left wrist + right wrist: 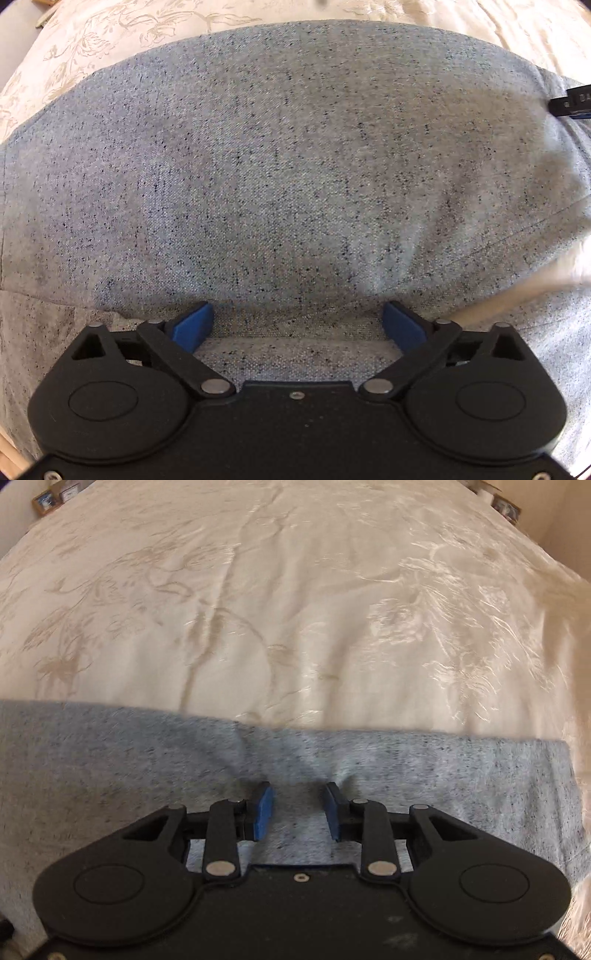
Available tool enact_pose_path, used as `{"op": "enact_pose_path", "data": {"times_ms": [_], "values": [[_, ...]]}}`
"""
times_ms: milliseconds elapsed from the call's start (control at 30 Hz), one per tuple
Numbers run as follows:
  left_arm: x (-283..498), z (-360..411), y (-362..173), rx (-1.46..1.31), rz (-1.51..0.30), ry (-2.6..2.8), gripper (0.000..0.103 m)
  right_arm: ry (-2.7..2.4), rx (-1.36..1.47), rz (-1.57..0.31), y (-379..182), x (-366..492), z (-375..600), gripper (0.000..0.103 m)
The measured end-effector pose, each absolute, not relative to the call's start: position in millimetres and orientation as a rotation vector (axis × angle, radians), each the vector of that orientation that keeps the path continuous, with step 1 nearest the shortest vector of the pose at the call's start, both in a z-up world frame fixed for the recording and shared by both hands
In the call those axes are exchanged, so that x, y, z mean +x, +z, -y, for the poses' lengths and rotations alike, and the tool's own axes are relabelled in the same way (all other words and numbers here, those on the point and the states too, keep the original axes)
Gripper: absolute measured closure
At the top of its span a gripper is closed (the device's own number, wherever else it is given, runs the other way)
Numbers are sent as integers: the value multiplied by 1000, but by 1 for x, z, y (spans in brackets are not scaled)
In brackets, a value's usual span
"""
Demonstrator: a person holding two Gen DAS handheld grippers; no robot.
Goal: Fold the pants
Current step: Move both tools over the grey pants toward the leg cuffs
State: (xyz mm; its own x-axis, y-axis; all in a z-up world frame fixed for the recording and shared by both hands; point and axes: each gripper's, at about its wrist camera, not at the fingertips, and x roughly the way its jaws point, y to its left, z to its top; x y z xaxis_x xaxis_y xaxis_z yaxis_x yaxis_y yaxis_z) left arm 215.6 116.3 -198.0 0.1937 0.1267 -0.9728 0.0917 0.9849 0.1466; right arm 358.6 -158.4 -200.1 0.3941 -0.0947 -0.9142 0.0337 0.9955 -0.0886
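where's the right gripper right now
In the right wrist view the right gripper sits low centre over the grey pants, near their far edge by the cream bedspread.

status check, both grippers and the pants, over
Left gripper open, low over grey pants. Right gripper open, fabric between pads, not pinched. Pants flat on cream bedspread. Nothing in the way.

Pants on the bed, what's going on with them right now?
A person is folding grey pants on a cream bedspread with two handheld grippers. The left gripper is wide open over the fabric, gripping nothing. The right gripper is partly open near the pants' far edge, with cloth puckered at its fingertips but not clamped. The right-wrist view is blurred, so it may be moving.
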Motion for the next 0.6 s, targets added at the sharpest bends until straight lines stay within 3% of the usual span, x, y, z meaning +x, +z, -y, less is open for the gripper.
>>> {"op": "enact_pose_path", "data": {"times_ms": [167,333,600], "values": [[216,-128,-199,142,-1375,4,1,-181,0,-1134,-172,350,168,65],[208,-137,-174,112,-1337,-1,34,8,101,-1085,-137,291,135,66],[166,-137,-147,99,-1268,63,34,197,9,-1198,-154,169,84,67]]}}
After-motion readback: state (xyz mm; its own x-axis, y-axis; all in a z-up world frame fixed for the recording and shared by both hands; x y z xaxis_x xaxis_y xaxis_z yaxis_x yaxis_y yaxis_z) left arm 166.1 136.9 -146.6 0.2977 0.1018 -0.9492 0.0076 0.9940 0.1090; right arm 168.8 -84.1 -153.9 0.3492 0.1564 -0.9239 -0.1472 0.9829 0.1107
